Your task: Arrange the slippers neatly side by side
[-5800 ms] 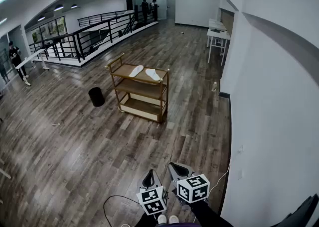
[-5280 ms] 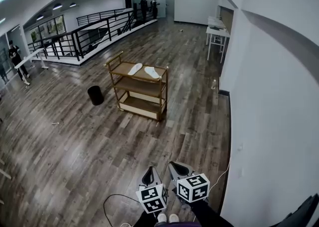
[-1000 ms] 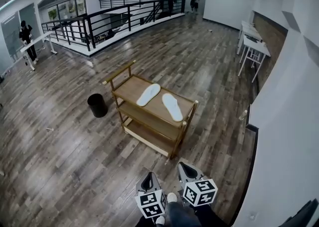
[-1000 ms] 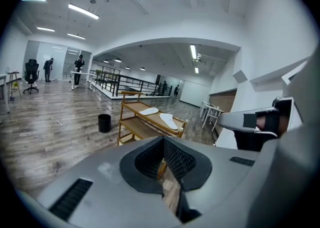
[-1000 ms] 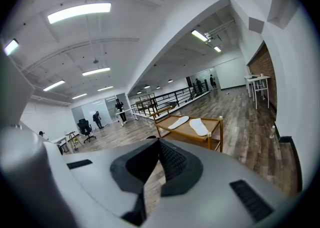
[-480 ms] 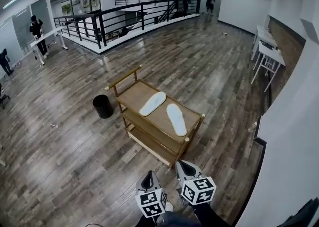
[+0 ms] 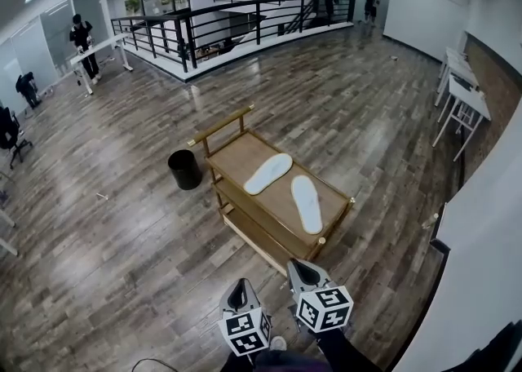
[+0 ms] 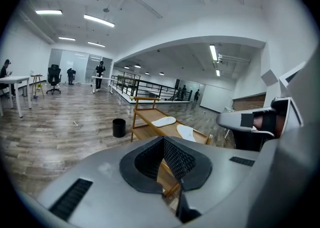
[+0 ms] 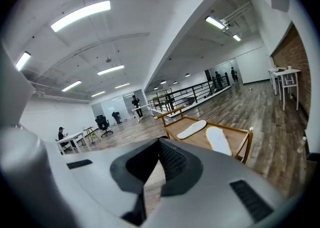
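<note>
Two white slippers lie on the top shelf of a wooden cart [image 7: 241, 155], toes splayed apart in a V: the left slipper [image 7: 268, 174] and the right slipper [image 7: 307, 203]. Both also show in the left gripper view, left slipper [image 8: 164, 121] and right slipper [image 8: 186, 132], and in the right gripper view, left slipper [image 9: 192, 129] and right slipper [image 9: 216, 139]. My left gripper [image 7: 241, 285] and right gripper [image 7: 299, 267] hang side by side just short of the cart's near corner. Both are shut and empty, as the left gripper [image 8: 163, 146] and the right gripper [image 9: 159, 145] show up close.
A black bin [image 7: 184, 169] stands on the wood floor left of the cart. White desks [image 7: 461, 89] line the right wall. A black railing [image 7: 245, 28] runs along the far side. People stand far off at the left and back.
The cart and slippers have come nearer and lower in the head view, from far across the room to just ahead of the grippers. Both grippers stay shut, side by side.
</note>
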`<control>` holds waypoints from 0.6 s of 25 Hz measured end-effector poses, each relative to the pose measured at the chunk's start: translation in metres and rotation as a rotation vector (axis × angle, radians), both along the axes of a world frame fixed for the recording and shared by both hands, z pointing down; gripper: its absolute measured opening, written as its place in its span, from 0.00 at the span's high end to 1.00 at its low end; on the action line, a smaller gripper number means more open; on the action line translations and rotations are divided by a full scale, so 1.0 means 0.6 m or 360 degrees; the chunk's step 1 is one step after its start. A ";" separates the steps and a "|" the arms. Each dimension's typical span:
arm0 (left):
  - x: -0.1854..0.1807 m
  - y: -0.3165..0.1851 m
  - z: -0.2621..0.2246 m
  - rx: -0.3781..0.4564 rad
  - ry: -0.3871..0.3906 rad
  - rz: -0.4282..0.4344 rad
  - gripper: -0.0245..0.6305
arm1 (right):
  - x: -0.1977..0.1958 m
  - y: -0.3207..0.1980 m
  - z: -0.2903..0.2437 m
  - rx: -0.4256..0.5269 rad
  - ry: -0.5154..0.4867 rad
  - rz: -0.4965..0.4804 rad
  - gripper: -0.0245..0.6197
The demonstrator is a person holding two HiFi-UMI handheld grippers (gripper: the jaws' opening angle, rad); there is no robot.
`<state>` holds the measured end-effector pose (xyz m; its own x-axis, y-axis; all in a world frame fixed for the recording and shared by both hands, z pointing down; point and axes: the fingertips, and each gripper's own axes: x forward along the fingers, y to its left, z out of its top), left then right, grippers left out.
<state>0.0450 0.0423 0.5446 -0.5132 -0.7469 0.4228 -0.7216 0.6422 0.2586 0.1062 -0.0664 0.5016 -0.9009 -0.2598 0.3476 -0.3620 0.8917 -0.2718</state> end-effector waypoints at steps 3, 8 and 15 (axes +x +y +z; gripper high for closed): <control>-0.021 -0.013 0.006 -0.0005 -0.0003 -0.0012 0.96 | -0.023 -0.015 0.004 0.0004 0.0001 -0.0015 0.96; -0.086 -0.036 0.007 0.0004 -0.0019 -0.0003 0.96 | -0.086 -0.041 0.008 0.0010 0.0001 0.0006 0.96; -0.232 -0.042 0.016 0.0009 -0.0003 -0.0026 0.96 | -0.228 -0.053 0.022 0.0018 0.0029 -0.0002 0.97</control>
